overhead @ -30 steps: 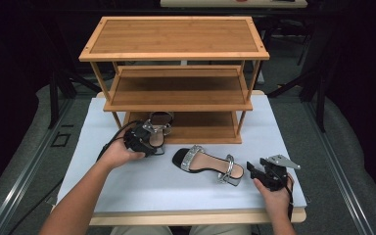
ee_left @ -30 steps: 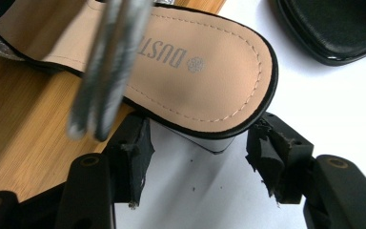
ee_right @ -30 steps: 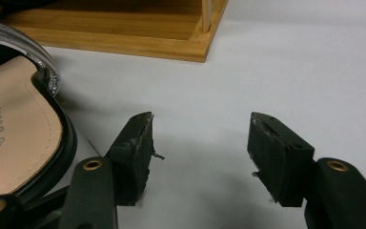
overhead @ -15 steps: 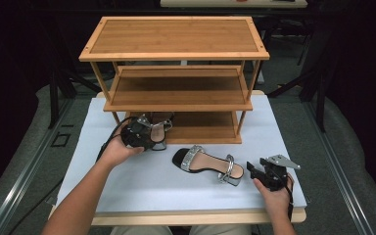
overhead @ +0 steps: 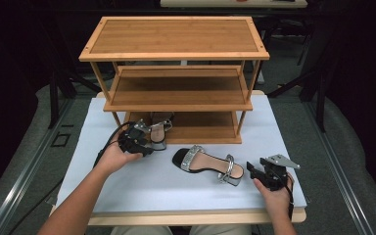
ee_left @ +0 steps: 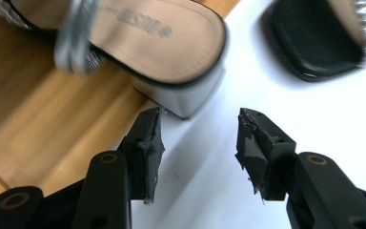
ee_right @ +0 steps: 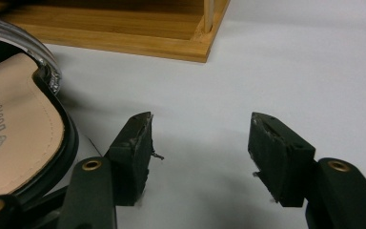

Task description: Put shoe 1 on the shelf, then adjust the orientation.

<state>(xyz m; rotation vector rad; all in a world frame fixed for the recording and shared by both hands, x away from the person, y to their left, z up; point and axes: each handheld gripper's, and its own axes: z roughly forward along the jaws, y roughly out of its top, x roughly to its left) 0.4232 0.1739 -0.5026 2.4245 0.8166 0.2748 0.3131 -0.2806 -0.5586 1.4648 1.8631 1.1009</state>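
Left gripper (ee_left: 198, 131) released, jaws spread just behind heel of first sandal (ee_left: 138, 38); sandal half on bottom shelf (overhead: 200, 128), heel overhanging edge. Risk: bump tips it off. Second sandal (overhead: 208, 165) on table (overhead: 142, 191); right gripper (ee_right: 198, 152) open beside heel, may shove not grip.

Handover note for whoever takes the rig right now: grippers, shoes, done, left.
Left gripper: open, empty, right behind the heel of the first sandal.
Right gripper: open, empty, on the white tabletop beside the heel of the second sandal.
First sandal: toe-in on the bottom shelf of the wooden shoe rack, heel overhanging the front edge.
Second sandal: flat on the tabletop in front of the rack, not gripped.
Done: first sandal released on the shelf.
Left: probably nudge it fully in, then shelve the second one.
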